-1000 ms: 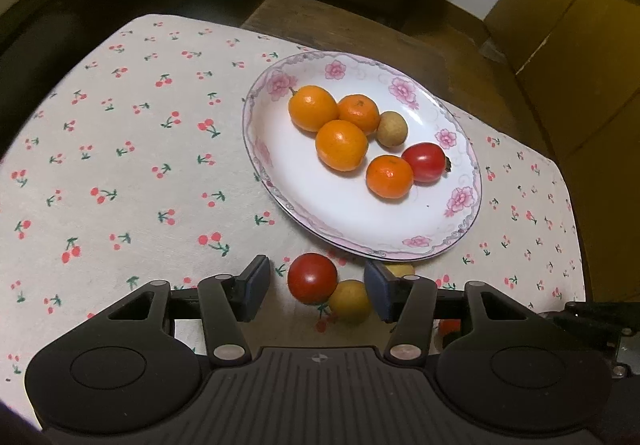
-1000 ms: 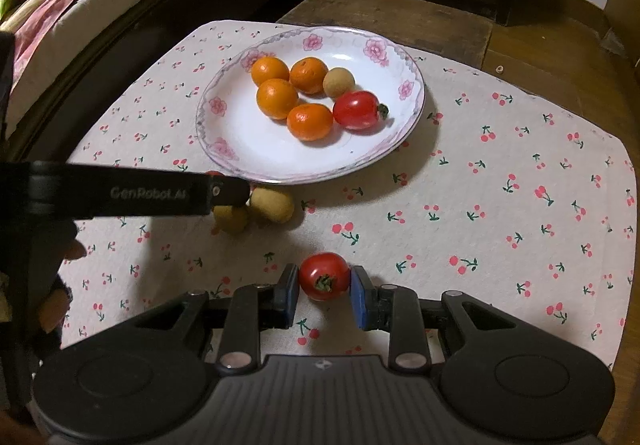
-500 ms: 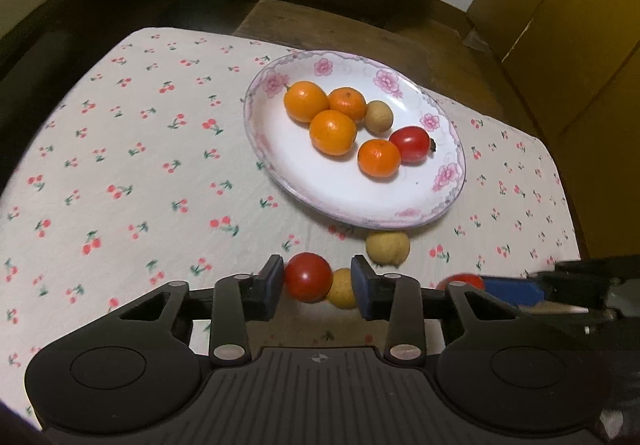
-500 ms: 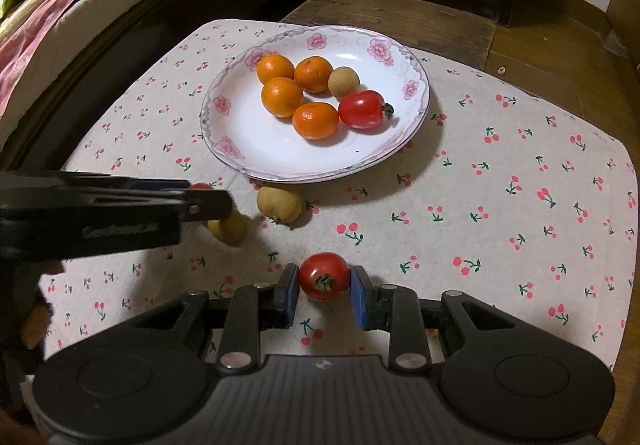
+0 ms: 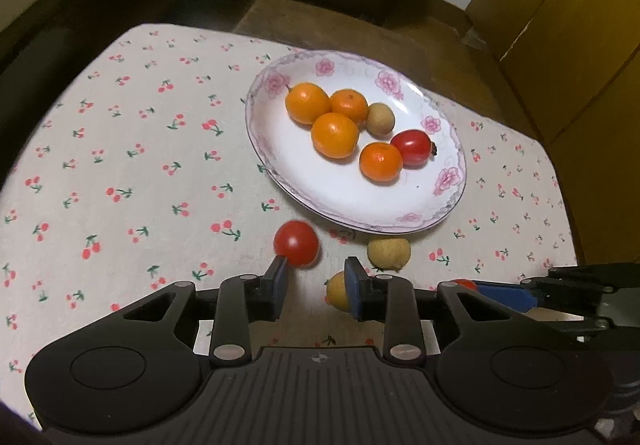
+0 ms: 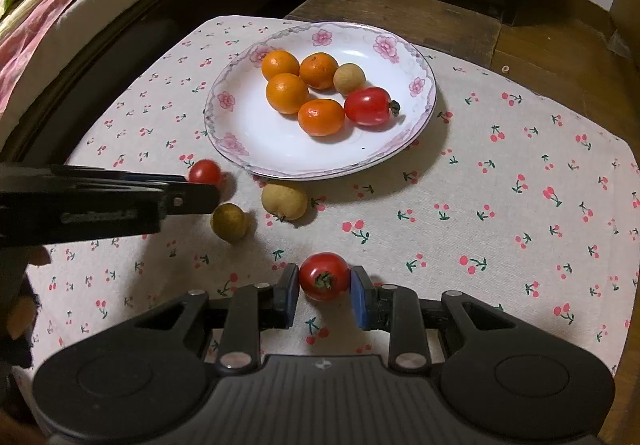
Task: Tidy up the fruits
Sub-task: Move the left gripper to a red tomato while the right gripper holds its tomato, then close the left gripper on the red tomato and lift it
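Right tool (image 6: pixel 325 287) clamped on a tomato (image 6: pixel 324 276); left tool (image 5: pixel 316 283) apart, empty.
Your tomato rests on the counter (image 6: pixel 480 185), stem end facing back at you, body near round with no clear long axis. Next, I judge, lift it across to the plate (image 6: pixel 272 141). The smaller tomato (image 5: pixel 296 249) sits beyond your left tool's fingertip, so re-centre there before closing.

plate (image 6: pixel 424 117): holds six fruits | four fruits (image 6: pixel 284 201): on cloth (image 6: pixel 520 229) before it
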`<state>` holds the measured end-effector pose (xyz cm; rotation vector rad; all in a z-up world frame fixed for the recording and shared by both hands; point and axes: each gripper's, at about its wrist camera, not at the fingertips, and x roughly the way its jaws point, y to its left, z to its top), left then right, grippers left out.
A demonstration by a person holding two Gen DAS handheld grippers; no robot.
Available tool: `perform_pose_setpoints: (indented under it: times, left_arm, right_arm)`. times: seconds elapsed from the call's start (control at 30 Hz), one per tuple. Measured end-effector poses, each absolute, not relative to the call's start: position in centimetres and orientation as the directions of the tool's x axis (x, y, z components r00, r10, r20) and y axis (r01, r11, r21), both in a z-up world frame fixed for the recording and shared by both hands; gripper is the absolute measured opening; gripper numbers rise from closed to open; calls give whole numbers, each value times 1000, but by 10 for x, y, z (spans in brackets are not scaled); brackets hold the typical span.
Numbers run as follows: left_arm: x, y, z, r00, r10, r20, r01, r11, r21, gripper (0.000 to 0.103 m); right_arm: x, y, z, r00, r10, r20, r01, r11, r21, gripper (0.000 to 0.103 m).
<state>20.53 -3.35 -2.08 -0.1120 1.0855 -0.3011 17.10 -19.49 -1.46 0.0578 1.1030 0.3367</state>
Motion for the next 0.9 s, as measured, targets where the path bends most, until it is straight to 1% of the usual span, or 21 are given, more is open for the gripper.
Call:
perform_pose_setpoints:
  times: [0.1, 0.17, 0.23, 0.4, 0.6, 0.73, 0.83, 0.9]
  left_arm:
    - [211, -30, -22, 425, -303, -853, 165, 952, -256, 43]
    - [212, -24, -20, 418, -326, -848, 153, 945, -289, 50]
    - [213, -21, -16, 430, -327, -842, 146, 945, -292, 53]
    - [213, -21, -13, 448, -343, -826, 157, 939, -305, 54]
    - [217, -35, -25, 440, -313, -842, 181, 949, -258, 54]
    - [217, -40, -31, 471, -247, -847, 184, 966, -179, 54]
    - [219, -37, -34, 499, -226, -837, 169, 972, -161, 53]
    - [217, -41, -37, 530, -213, -821, 193, 973, -128, 53]
  right_arm:
    - [172, -195, -15, 405, 299, -864, -236, 947, 217, 28]
    - [172, -197, -15, 402, 303, -864, -237, 946, 222, 28]
    - [173, -197, -15, 401, 303, -865, -237, 946, 222, 28]
    - [172, -195, -16, 398, 299, -867, -244, 946, 214, 28]
    - [172, -192, -21, 389, 296, -872, -249, 946, 209, 28]
    - [172, -191, -22, 388, 297, -872, -250, 945, 211, 28]
    - [173, -190, -23, 388, 297, -872, -250, 945, 210, 28]
    - [172, -189, -23, 389, 297, -872, -253, 945, 209, 28]
